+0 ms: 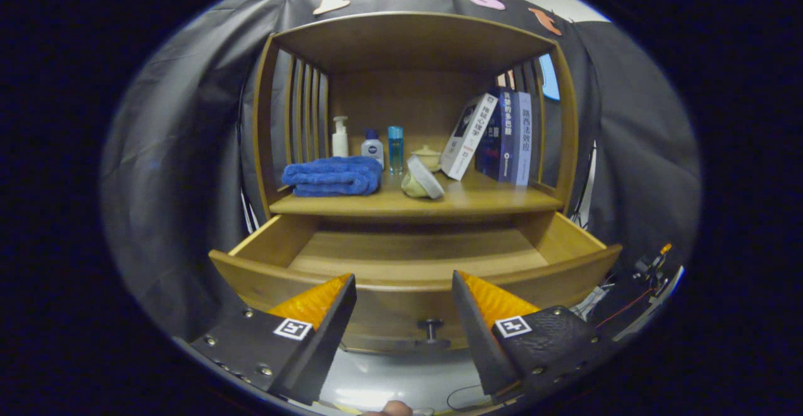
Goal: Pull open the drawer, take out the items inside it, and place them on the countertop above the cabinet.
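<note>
Drawer (414, 265) pulled open – tool (404, 287) spread, holding nothing, just before it.

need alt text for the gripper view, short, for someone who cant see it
An open gripper hovers in front of a pulled-out wooden drawer, its knob between the fingers; the visible drawer floor looks bare. On the countertop above lie a folded blue towel, three bottles, a tipped cup, a small lidded pot and leaning books.

The tongs (404, 284) hang level, both fingers (313, 315) spread wide apart, gripping nothing.
</note>
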A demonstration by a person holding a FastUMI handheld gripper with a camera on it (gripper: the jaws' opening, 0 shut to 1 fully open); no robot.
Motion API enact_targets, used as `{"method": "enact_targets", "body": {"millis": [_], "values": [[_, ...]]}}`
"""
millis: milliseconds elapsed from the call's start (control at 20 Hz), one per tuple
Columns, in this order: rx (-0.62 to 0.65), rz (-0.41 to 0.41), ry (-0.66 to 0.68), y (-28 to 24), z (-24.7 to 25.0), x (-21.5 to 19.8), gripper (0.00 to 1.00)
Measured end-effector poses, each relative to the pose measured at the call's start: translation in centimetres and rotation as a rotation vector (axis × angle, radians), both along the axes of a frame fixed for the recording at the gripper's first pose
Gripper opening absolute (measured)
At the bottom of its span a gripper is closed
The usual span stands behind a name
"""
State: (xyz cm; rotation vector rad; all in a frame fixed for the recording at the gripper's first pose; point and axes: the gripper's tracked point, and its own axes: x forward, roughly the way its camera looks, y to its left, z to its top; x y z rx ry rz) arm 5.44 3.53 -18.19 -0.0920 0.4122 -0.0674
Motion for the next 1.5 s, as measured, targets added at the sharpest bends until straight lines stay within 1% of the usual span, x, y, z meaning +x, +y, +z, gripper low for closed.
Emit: {"method": "enact_targets", "body": {"millis": [100,150,250,350,450,500,650,950,1150,1400,1500], "values": [[-0.004,-0.002,0.019,-0.4,-1.2,0.1,0.91],[0.004,0.002,-0.020,-0.5,-0.8,0.6,0.91],[0.025,-0.002,-0.038,-0.4,-0.5,0.2,0.90],[0.008,-0.010,-0.053,-0.6,-0.5,0.3,0.90],[-0.010,0.006,-0.063,-0.5,-0.2,1.1,0.90],[-0.016,0.012,-0.037,-0.6,-0.8,1.6,0.91],[-0.016,0.021,-0.055,-0.8,-0.4,3.1,0.93],[-0.020,0.026,-0.038,-1.0,-1.4,9.0,0.93],[-0.015,0.030,-0.033,-1.1,-1.8,12.0,0.93],[-0.004,0.027,-0.033,-1.2,-1.9,14.3,0.93],[-0.001,0.044,-0.032,-1.1,-1.7,14.2,0.91]]}}
